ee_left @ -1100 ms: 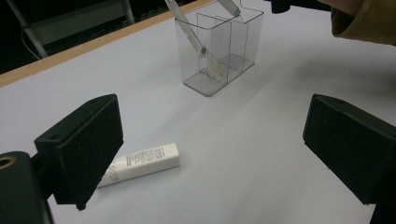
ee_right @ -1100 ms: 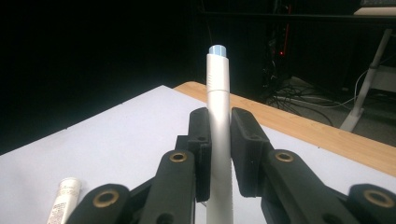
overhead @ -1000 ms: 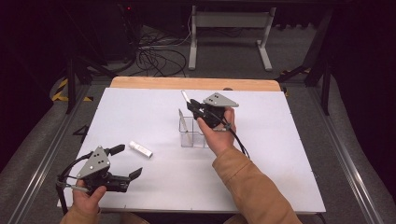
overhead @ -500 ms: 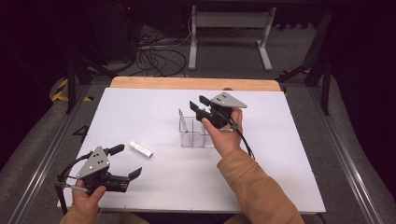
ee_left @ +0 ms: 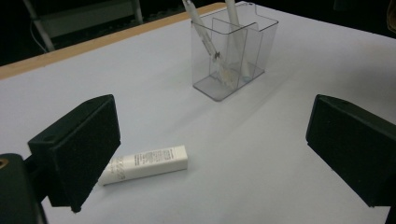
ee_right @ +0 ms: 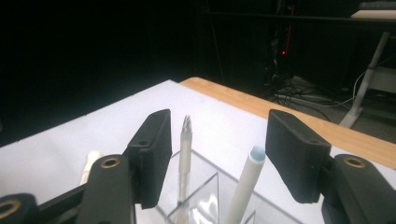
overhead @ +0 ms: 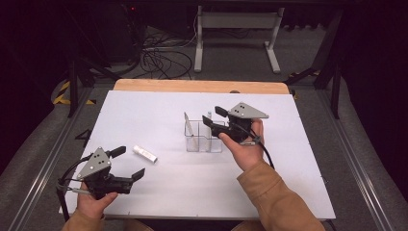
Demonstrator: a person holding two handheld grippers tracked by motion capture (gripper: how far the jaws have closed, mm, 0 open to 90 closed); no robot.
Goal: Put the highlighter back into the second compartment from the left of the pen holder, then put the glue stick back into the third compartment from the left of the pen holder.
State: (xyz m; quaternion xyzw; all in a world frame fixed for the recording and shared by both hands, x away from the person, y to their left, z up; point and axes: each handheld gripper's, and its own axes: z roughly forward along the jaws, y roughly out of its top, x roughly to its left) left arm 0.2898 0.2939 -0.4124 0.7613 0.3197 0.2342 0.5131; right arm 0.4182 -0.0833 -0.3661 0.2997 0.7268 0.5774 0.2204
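Table (overhead: pixel 144 110) with white top and wooden far edge, seen from above, bearing a clear plastic holder (overhead: pixel 204 136) with upright dividers. Right gripper (overhead: pixel 216 117), held in the person's right hand (overhead: pixel 246 147), hovers just beside and slightly above the holder's right end; its jaws have just been opening and now stand apart, pads pressing on nothing. In the right gripper view, a white pen with blue-grey tip (ee_right: pixel 244 186) rises between the two jaws without touching either, and a thinner white pen (ee_right: pixel 185 154) stands close to the left jaw; both pens lean in the holder's compartments directly below this gripper. Left gripper (overhead: pixel 129 162), in the left hand (overhead: pixel 96 204), rests low near the table's front left corner, well apart from the holder, jaws wide open and empty. A small white tube (ee_left: pixel 144 164) lies flat on the table just ahead of the left gripper, nearer its left jaw, untouched; the holder (ee_left: pixel 235 49) stands farther beyond
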